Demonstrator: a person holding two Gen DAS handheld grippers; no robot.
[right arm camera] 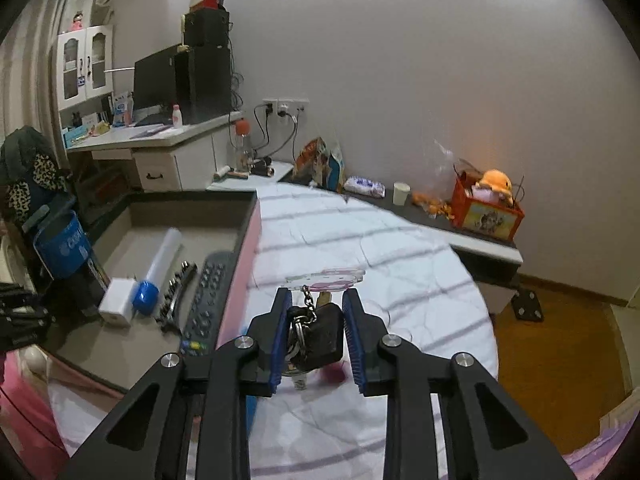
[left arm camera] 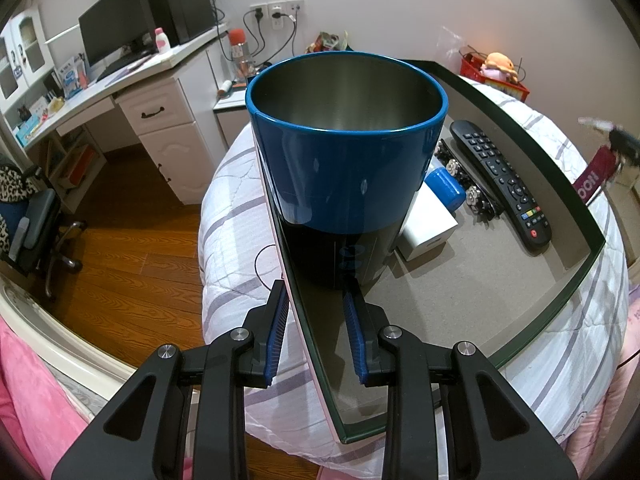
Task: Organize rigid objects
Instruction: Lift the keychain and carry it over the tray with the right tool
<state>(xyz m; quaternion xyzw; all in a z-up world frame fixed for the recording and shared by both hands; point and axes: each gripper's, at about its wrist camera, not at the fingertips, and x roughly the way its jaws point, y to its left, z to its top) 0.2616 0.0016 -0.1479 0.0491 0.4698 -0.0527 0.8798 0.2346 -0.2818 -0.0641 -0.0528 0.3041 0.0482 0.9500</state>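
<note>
A shallow box with a pink outside and a dark green rim (left arm camera: 532, 320) lies on the bed. My left gripper (left arm camera: 316, 300) is shut on its near wall, one pad outside and one inside. A blue metal cup (left arm camera: 344, 152) stands upright in the box corner just beyond the fingertips. Further in lie a black remote (left arm camera: 500, 176), a studded hair clip (left arm camera: 468, 188), a blue-capped roll (left arm camera: 444, 188) and a white block (left arm camera: 428, 228). My right gripper (right arm camera: 316, 300) is shut on a key bunch (right arm camera: 324, 332) with a chain and a pink charm (right arm camera: 328, 278), held above the bedspread right of the box (right arm camera: 192, 198).
A striped white bedspread (right arm camera: 380, 248) covers the bed. A dark ledge behind it carries a red box with an orange plush toy (right arm camera: 486, 212) and a paper cup (right arm camera: 401, 193). A white desk with a monitor (left arm camera: 116, 28) and an office chair (left arm camera: 36, 220) stand on the wooden floor.
</note>
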